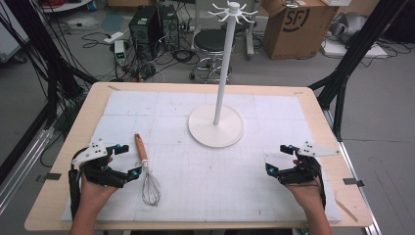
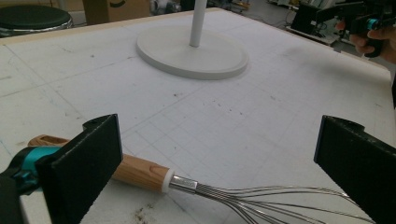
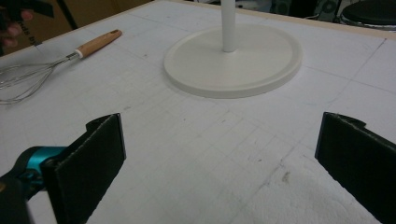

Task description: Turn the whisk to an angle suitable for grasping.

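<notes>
Whisk [image 2: 196,186] lies near desk's left edge; left gripper [image 1: 125,161] fingers wide open around it, right gripper [image 1: 276,157] open, empty. We judge pre-grasp; next we close on handle [image 2: 140,171].

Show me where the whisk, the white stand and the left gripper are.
whisk [image 1: 142,149]: high view, on its wooden handle.
white stand [image 1: 216,126]: high view, on its round base.
left gripper [image 1: 128,163]: high view, midway between its open jaws' tips.

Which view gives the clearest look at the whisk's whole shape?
The high view: the whisk lies whole, wooden handle to wire head. The left gripper view shows it close but cut off behind one jaw; the right gripper view shows it small at the frame's edge.
</notes>
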Tool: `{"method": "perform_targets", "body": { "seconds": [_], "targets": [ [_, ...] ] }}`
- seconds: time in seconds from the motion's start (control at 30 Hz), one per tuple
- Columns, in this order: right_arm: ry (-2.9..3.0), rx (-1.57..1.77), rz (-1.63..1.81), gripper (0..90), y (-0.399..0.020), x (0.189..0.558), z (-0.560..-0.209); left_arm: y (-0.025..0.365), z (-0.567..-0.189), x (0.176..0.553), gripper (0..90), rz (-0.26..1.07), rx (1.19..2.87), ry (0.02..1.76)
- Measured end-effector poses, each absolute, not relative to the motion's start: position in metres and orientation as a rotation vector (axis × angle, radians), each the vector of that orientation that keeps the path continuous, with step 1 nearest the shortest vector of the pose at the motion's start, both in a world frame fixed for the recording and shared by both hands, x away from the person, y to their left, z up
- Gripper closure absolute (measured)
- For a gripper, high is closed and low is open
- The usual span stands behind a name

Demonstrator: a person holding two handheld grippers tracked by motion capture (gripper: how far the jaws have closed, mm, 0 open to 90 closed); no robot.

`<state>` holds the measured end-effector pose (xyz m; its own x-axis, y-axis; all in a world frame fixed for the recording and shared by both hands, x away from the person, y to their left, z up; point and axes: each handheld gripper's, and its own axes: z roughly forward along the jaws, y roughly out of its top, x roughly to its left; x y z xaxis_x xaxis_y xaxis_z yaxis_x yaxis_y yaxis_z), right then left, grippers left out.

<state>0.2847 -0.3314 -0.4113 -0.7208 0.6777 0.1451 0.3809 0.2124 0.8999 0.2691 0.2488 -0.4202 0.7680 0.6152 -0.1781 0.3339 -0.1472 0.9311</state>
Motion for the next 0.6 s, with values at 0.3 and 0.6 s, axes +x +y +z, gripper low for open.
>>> {"method": "perform_targets", "body": {
  "seconds": [0.3, 0.6],
  "targets": [
    [2.239, 0.984, 1.448, 0.7, -0.3262, 0.2831, -0.4136, 0.2519, -0.4228, 0.2717, 1.6, 0.306, 1.751, 0.785],
    [2.237, 0.974, 1.443, 0.7, -0.3244, 0.2786, -0.4115, 0.2533, -0.4228, 0.2748, 1.6, 0.321, 1.726, 0.828]
  ]
}}
